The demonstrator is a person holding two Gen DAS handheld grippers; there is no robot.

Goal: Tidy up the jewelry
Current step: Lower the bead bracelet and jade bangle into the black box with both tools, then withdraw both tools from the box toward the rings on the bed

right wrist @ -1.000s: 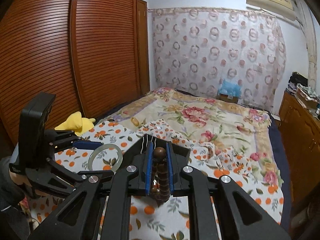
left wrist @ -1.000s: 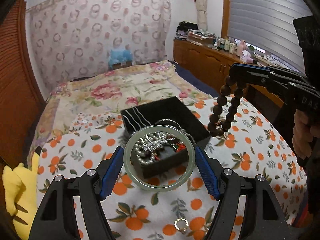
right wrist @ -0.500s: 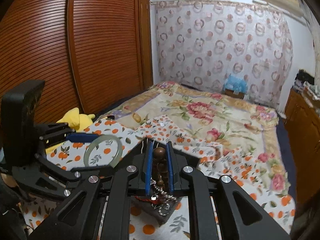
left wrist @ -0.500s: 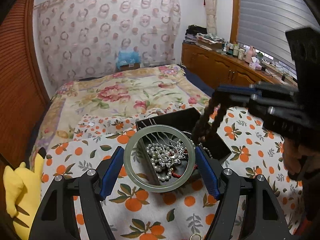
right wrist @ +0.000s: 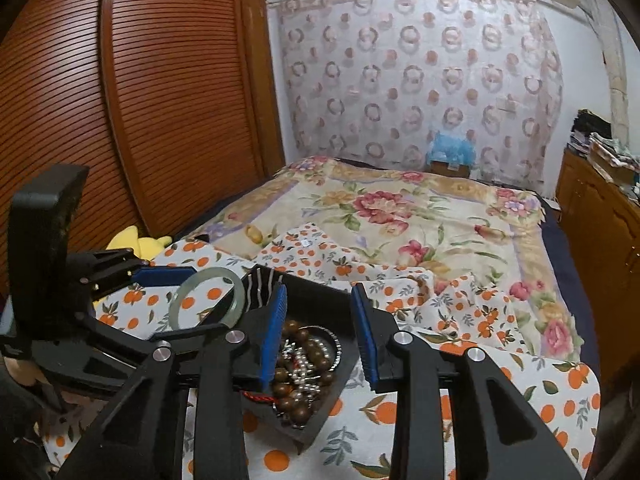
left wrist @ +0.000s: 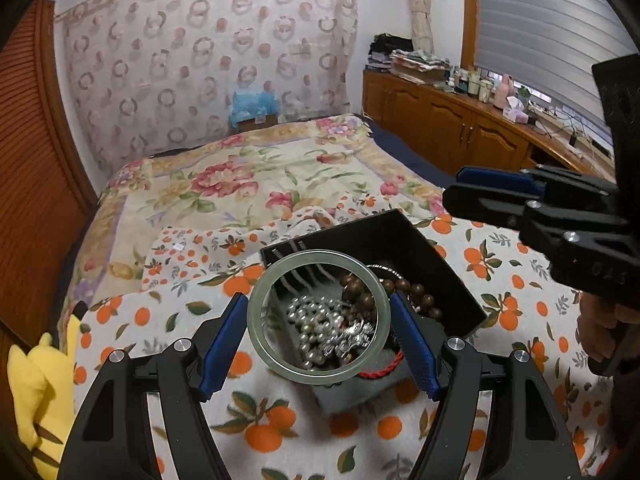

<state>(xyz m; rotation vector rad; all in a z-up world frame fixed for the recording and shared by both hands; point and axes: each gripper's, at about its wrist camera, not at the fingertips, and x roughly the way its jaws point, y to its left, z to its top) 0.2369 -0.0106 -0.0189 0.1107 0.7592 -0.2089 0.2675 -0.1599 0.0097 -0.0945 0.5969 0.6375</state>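
left wrist view: the left gripper (left wrist: 318, 316) has its jaws clamped on a smooth pale-green bangle (left wrist: 256, 332), ring face-on at frame centre, hanging directly over the black box (left wrist: 400, 228) of pearls and silver. the right gripper (left wrist: 460, 188) sits at right.

right wrist view: its jaws have just been opening, now apart and empty; the wooden beads (right wrist: 298, 404) lie below them in the box.

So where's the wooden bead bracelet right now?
The wooden bead bracelet lies in the black box, atop the pearls, below the right gripper.
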